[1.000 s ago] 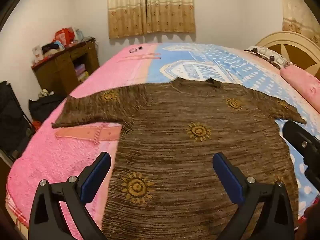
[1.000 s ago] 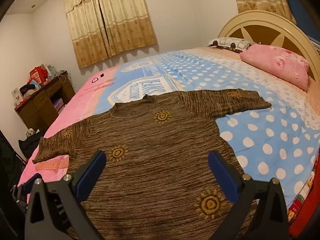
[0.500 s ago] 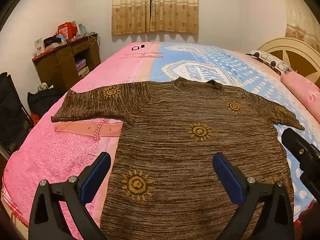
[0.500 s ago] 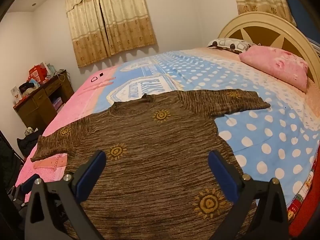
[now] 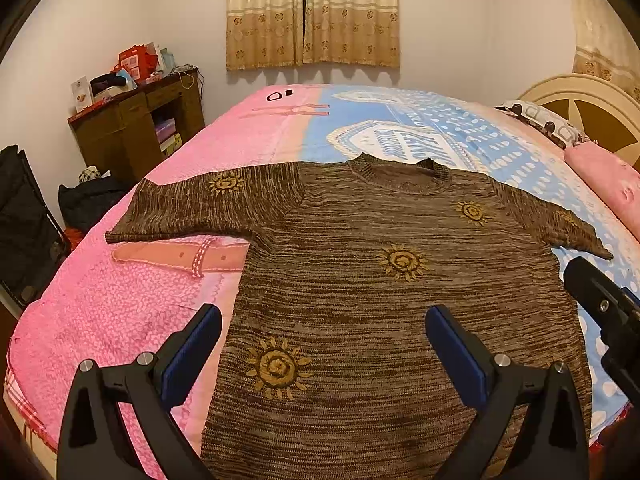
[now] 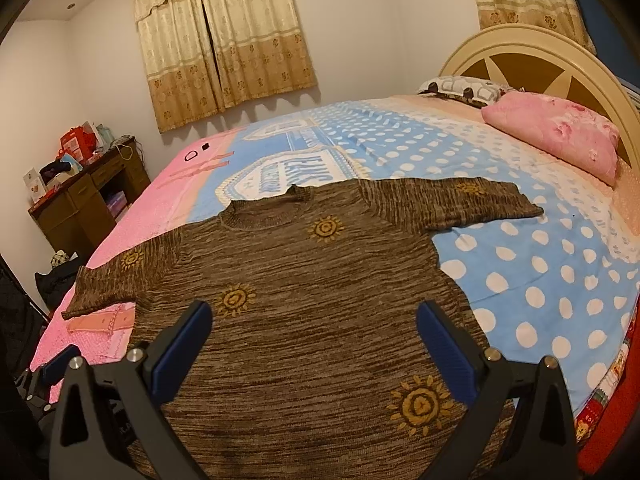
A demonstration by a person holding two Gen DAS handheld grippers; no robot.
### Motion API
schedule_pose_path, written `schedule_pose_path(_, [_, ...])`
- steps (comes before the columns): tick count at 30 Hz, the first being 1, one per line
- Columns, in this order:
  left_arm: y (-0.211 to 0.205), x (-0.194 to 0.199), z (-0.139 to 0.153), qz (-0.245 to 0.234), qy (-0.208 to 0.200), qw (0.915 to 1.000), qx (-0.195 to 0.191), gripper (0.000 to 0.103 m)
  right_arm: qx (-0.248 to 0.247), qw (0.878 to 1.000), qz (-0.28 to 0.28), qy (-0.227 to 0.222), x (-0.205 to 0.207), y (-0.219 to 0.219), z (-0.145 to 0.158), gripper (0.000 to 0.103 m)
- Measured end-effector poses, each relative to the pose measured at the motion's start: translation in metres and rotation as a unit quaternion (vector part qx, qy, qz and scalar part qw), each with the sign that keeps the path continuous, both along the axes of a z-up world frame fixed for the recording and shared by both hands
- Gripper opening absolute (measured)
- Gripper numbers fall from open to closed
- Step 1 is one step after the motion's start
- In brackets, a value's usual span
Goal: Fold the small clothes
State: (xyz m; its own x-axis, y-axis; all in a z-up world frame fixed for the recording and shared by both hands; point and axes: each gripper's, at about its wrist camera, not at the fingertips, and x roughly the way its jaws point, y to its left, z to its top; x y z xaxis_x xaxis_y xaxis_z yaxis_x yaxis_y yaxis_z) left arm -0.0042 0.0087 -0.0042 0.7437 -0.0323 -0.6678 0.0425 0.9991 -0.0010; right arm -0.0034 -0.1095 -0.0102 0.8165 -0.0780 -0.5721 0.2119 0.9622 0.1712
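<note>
On the bed point(image 5: 120, 312), a brown knitted sweater point(image 5: 380, 300) with yellow sun motifs is lying flat, front up, its collar pointing toward the curtained window point(image 5: 312, 12) and its hem hanging near the closest edge of the mattress. Both short sleeves are stretching out sideways: one is resting on the pink half of the bedspread, the other point(image 6: 460, 200) on the blue, white-dotted half. A printed belt pattern point(image 5: 180, 256) on the pink cover is showing just under the left sleeve.

The left gripper point(image 5: 324, 340) is hovering over the lower part of the sweater with its blue-padded fingers point(image 5: 192, 344) spread wide apart, holding nothing. The right gripper point(image 6: 312, 336) is hovering over the same lower area, slightly further toward the blue side, its fingers also spread wide and gripping nothing; part of its black body is poking into the right edge of the left wrist view.

A pink pillow point(image 6: 556, 132) is leaning by the cream headboard point(image 6: 520, 52), and a dark wooden desk point(image 5: 136, 128) piled with boxes is standing against the wall beside the bed.
</note>
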Motion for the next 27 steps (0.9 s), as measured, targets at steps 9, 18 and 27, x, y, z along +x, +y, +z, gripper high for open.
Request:
schedule_pose_path(9, [-0.0004, 0.0007, -0.0019, 0.001, -0.001, 1.0000, 0.004, 0.102, 0.004, 1.000, 0.000, 0.001, 0.0000, -0.0005, -0.0029, 0.103])
schedule_pose_path(18, [-0.0012, 0.0005, -0.0030, 0.000, 0.001, 1.0000, 0.007, 0.102, 0.007, 1.000, 0.002, 0.007, 0.0001, -0.0025, -0.0057, 0.103])
schedule_pose_path(27, [-0.0018, -0.0001, -0.0037, 0.001, 0.002, 0.9999, 0.011, 0.102, 0.007, 1.000, 0.001, 0.009, -0.0008, -0.0028, -0.0070, 0.103])
